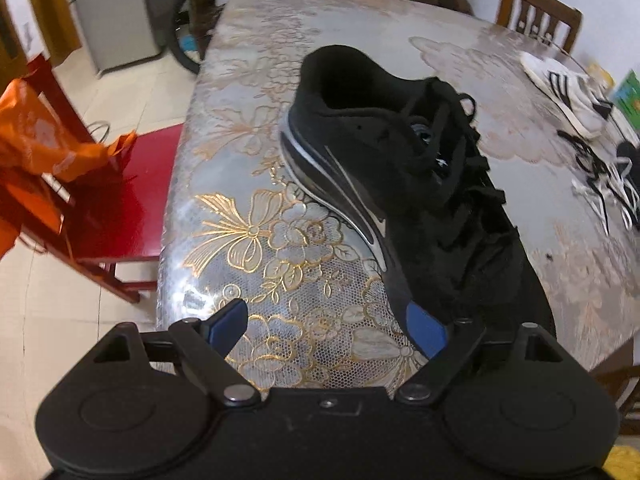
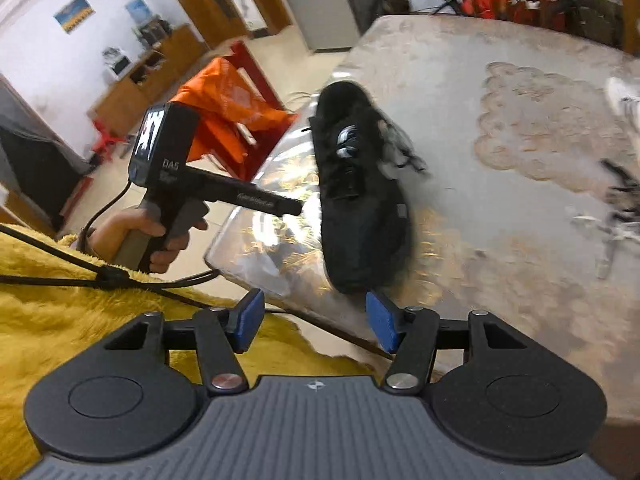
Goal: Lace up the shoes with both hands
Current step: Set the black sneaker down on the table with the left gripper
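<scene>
A black sneaker (image 1: pixel 360 152) with a silver side stripe lies on the floral table (image 1: pixel 240 216), its heel far from me and its toe near. Its black laces (image 1: pixel 460 136) run loosely across the upper eyelets. My left gripper (image 1: pixel 326 326) hovers over the table just beside the toe, open, with nothing between its blue pads (image 1: pixel 228 324). In the right wrist view the sneaker (image 2: pixel 360 208) is blurred. My right gripper (image 2: pixel 316 322) stands open over the table's near edge, short of the toe. A hand holds the left gripper (image 2: pixel 280 204) at the sneaker's left side.
A white striped shoe (image 1: pixel 564 92) and loose black and white laces (image 1: pixel 608 188) lie at the table's far right. A red chair (image 1: pixel 120 216) with an orange bag (image 1: pixel 36 140) stands left of the table. A yellow fuzzy garment (image 2: pixel 60 320) and a cable are near me.
</scene>
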`<state>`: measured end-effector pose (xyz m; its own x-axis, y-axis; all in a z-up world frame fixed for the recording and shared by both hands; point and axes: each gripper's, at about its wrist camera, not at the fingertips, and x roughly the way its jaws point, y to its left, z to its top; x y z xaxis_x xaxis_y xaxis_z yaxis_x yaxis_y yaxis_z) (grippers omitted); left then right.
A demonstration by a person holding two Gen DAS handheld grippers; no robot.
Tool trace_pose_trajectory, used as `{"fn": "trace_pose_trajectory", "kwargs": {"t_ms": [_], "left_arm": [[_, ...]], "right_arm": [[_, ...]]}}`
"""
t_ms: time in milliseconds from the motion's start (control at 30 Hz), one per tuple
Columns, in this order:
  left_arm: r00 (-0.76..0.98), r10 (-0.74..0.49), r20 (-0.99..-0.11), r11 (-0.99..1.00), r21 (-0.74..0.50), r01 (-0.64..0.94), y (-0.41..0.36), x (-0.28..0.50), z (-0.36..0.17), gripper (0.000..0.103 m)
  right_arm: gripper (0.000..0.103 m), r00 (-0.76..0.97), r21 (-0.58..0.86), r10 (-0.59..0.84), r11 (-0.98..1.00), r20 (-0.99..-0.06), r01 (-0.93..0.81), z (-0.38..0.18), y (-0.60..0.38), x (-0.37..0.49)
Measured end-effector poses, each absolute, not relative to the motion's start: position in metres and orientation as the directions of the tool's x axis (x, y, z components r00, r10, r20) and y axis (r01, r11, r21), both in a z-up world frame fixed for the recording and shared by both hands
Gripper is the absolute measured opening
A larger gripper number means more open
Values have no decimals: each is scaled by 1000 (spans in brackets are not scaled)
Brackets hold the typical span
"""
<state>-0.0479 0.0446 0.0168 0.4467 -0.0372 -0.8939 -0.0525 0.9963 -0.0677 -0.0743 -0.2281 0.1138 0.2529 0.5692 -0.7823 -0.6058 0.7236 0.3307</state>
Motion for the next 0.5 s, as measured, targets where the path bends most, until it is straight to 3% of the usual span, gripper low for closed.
{"fn": "trace_pose_trajectory", "kwargs": {"t_ms": [100, 267, 367, 500], "left_arm": [[444, -49, -895, 997, -71, -35, 45, -50, 15, 85], [434, -48, -900, 997, -72, -39, 50, -54, 11, 85], [433, -44, -900, 997, -68, -41, 52, -55, 11, 85], [433, -47, -900, 996, -75, -47, 57, -55, 10, 85]], "right_arm": [[64, 360, 304, 563, 765, -744, -568, 122, -227, -77], [64, 498, 396, 564, 823, -658, -409, 90, -206, -77], [64, 480, 401, 540, 839, -691, -367, 73, -187, -73], [64, 464, 303, 508, 842, -726, -447, 69, -163, -77]]}}
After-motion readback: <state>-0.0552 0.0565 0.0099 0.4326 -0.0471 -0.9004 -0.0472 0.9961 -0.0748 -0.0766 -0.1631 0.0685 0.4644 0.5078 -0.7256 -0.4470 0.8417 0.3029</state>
